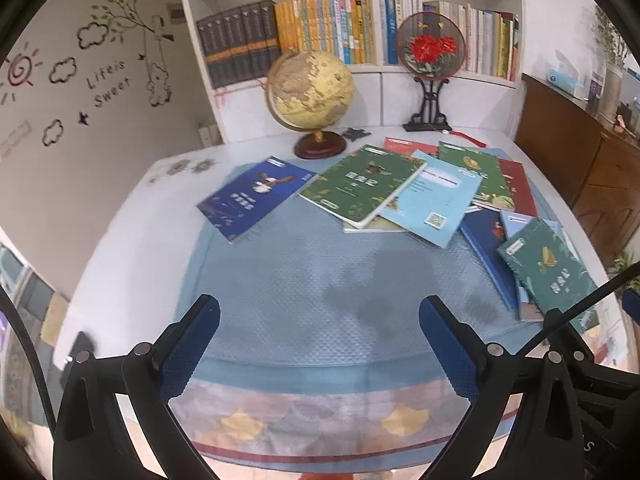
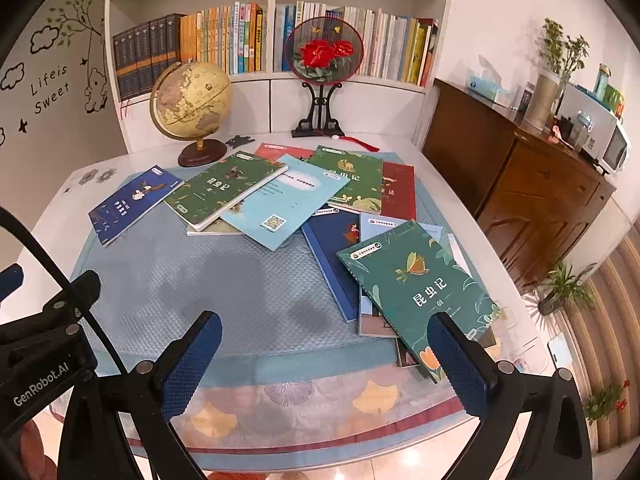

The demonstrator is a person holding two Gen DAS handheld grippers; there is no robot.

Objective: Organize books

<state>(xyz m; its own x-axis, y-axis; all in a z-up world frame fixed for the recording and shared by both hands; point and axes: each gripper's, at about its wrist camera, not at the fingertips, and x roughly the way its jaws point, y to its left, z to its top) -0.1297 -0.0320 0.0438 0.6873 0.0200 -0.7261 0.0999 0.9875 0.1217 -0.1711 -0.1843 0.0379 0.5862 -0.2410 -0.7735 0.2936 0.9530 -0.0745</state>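
Both wide-open, empty grippers, left gripper (image 1: 319, 322) and right gripper (image 2: 325, 338), level above the blue mat (image 2: 240, 280).

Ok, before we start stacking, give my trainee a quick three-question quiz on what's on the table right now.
1. True or false: the right gripper is already clamped on a book.
2. Multiple choice: which book lies apart at the left end of the spread? A) the dark blue book B) the light blue booklet C) the red book
3. Fill in: the globe stands at the back of the table, in front of the ______.

Key:
1. False. Both the right and the left gripper hover open over the blue mat, holding nothing.
2. A
3. bookshelf
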